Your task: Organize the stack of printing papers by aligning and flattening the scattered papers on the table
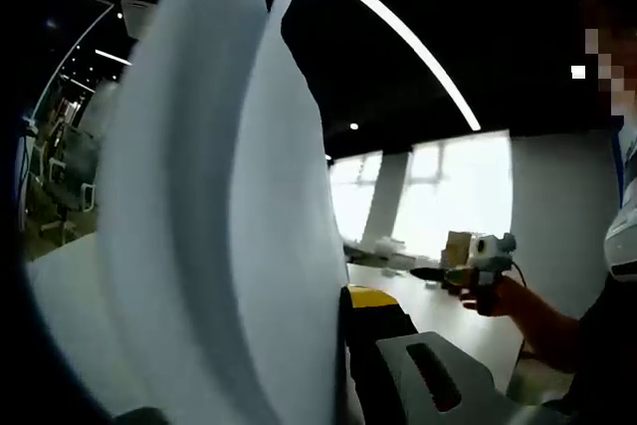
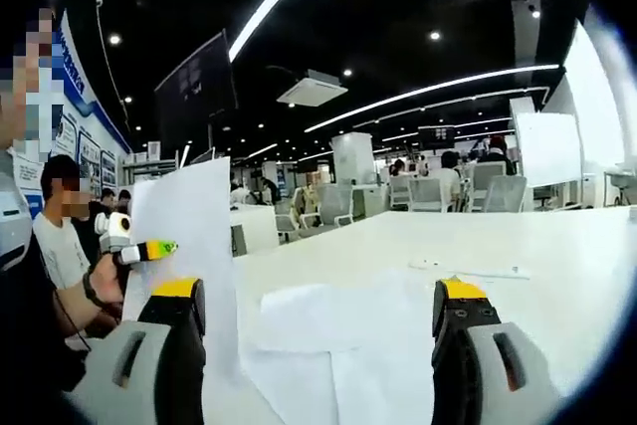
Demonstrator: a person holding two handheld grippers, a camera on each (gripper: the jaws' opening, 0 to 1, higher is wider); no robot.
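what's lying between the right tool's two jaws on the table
Loose white papers lie flat on the table between the open right tool jaws, in the right gripper view.

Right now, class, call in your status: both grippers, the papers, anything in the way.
Left gripper shut on lifted sheets, held upright. Right gripper open over loose papers on the white table. Nothing blocking.

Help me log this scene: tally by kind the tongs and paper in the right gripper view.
Tongs: 2, right tongs and left tongs
Upright held paper: 1
Paper lying on the table: 2, near pile and far sheet
Total: 5
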